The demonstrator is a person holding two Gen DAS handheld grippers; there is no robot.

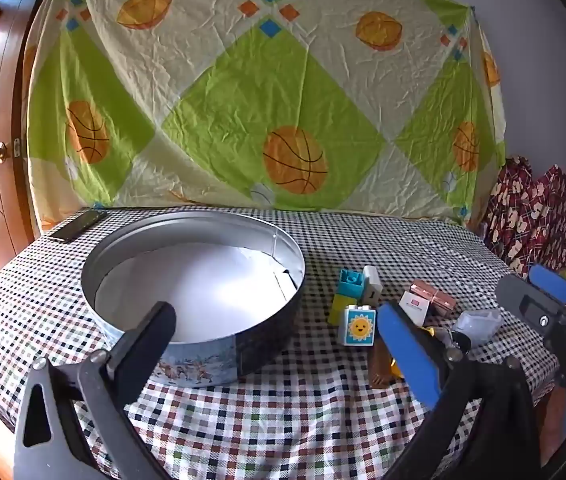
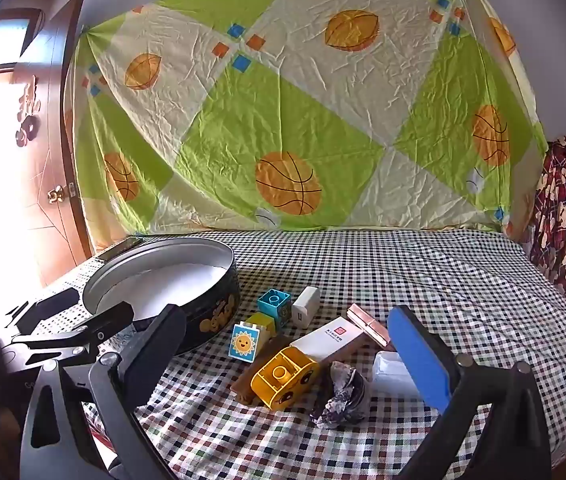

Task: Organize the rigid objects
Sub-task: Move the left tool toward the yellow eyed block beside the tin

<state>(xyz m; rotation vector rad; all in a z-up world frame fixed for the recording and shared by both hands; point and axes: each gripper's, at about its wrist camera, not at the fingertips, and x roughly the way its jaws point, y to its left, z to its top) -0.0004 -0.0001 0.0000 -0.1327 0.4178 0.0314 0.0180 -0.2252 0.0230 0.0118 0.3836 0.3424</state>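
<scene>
A round metal tin (image 1: 203, 360) with a white lining stands empty on the checked tablecloth. To its right lies a cluster: a sun-face block (image 1: 359, 326), a teal block (image 1: 350, 283), a white charger (image 1: 371, 286) and a white box (image 1: 415, 308). My left gripper (image 1: 275, 312) hangs open in front of the tin, holding nothing. My right gripper (image 2: 285, 316) is open above the near side of the cluster, over a yellow car-shaped block (image 2: 283, 376) and a brown block (image 2: 259, 368). The sun-face block (image 2: 245, 342) stands just beyond.
A dark crumpled wrapper (image 2: 341, 394) and a clear plastic piece (image 2: 391, 372) lie by the right finger. A copper-coloured clip (image 2: 367, 326) rests behind the white box. A phone (image 1: 77, 226) lies at the table's far left corner. A patterned sheet hangs behind; a wooden door is at left.
</scene>
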